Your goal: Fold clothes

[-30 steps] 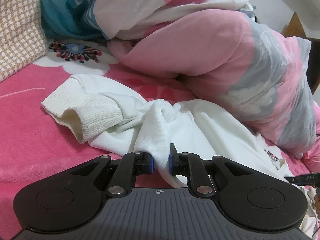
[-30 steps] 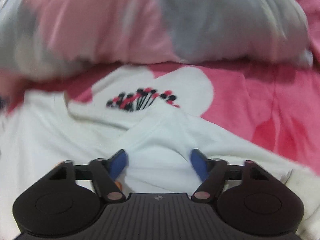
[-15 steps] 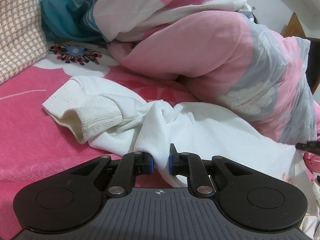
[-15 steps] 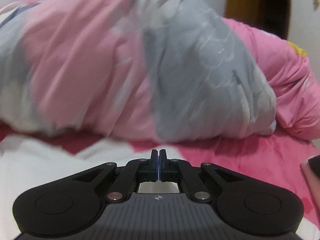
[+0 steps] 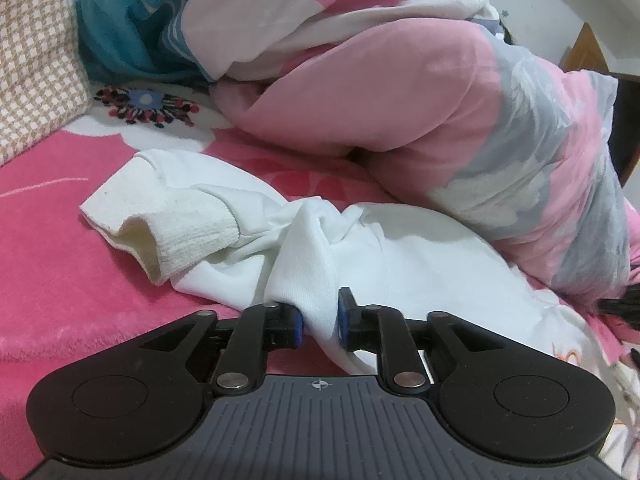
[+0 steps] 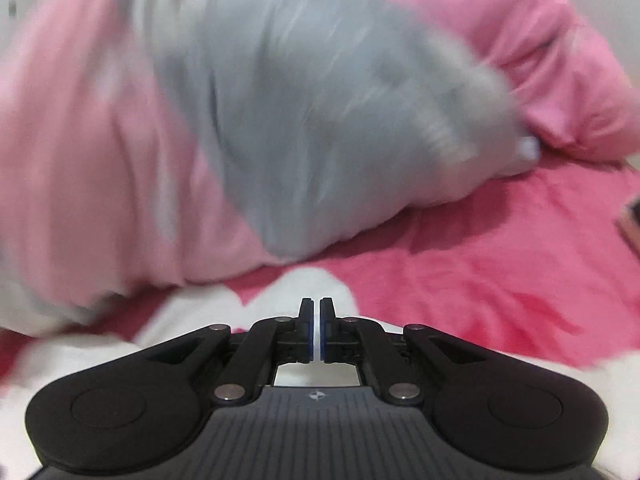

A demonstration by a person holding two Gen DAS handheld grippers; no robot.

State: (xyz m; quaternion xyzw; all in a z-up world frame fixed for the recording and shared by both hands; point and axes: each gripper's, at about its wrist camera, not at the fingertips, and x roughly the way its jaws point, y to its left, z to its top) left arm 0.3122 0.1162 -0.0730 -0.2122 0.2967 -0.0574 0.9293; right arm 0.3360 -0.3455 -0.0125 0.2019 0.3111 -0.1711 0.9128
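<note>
A bed covered in a bright pink blanket [image 5: 60,248] with white flower prints fills both views. On it, in front of the left gripper, lies a crumpled white sweatshirt [image 5: 400,252], its ribbed cuff [image 5: 176,228] turned toward the left and its body spreading right.

The left gripper [image 5: 319,322] has a bunched ridge of the sweatshirt between its blue pads [image 5: 297,326]. Its jaws have just been opening a little, and the right pad seems to stand barely clear of the cloth, though the gap is hard to judge.

The right gripper [image 6: 317,338] shows its jaws almost together, a thin white sliver between the pads; in this blurred view I cannot tell whether that is cloth being pinched.

Behind the sweatshirt a pink and grey quilt [image 5: 460,112] is heaped up, with a checked pillow [image 5: 36,52] at the far left.
</note>
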